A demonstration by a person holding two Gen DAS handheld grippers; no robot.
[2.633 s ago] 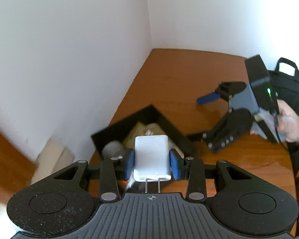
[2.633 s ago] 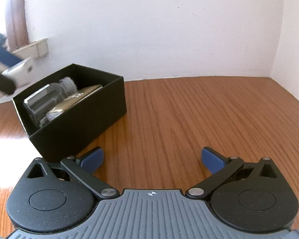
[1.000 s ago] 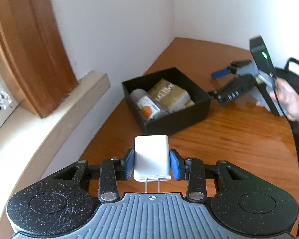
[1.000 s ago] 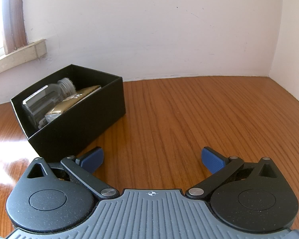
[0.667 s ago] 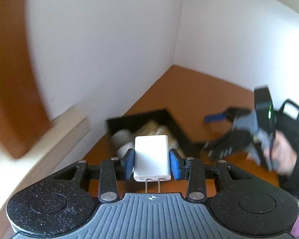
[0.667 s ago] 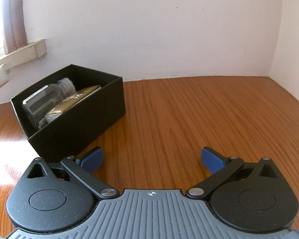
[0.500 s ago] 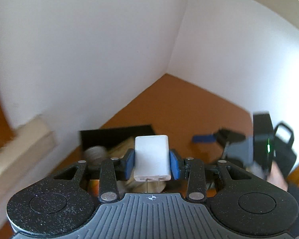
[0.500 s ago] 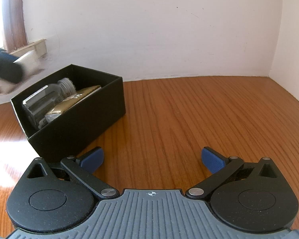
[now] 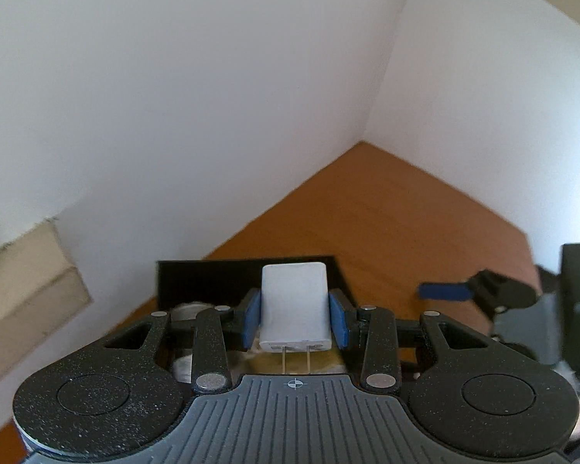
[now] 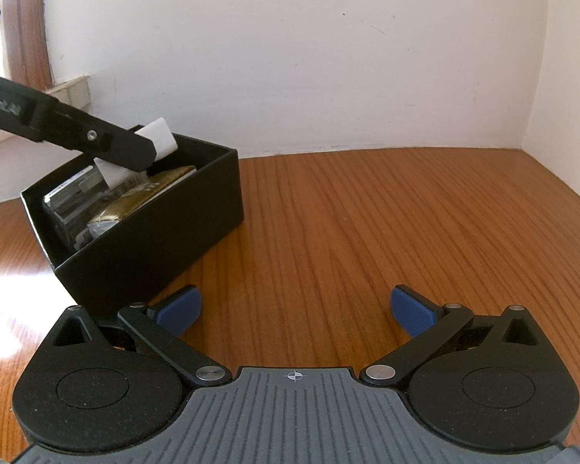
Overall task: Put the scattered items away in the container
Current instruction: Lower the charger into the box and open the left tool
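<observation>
The right gripper [image 10: 294, 309] hangs over the wooden table [image 10: 367, 232], its jaws spread with nothing between them. Beyond it, the black box [image 10: 166, 247] holds a clear plastic bottle [image 10: 73, 197] and a gold foil packet [image 10: 135, 197]. Above the box's open top, the left gripper [image 9: 294, 319] pinches a white plug-in charger [image 9: 294, 305] between its blue pads [image 9: 251, 321], prongs toward the camera.

White charger [image 9: 294, 305] between blue fingers [image 9: 251, 319] above black box [image 9: 208, 278]
</observation>
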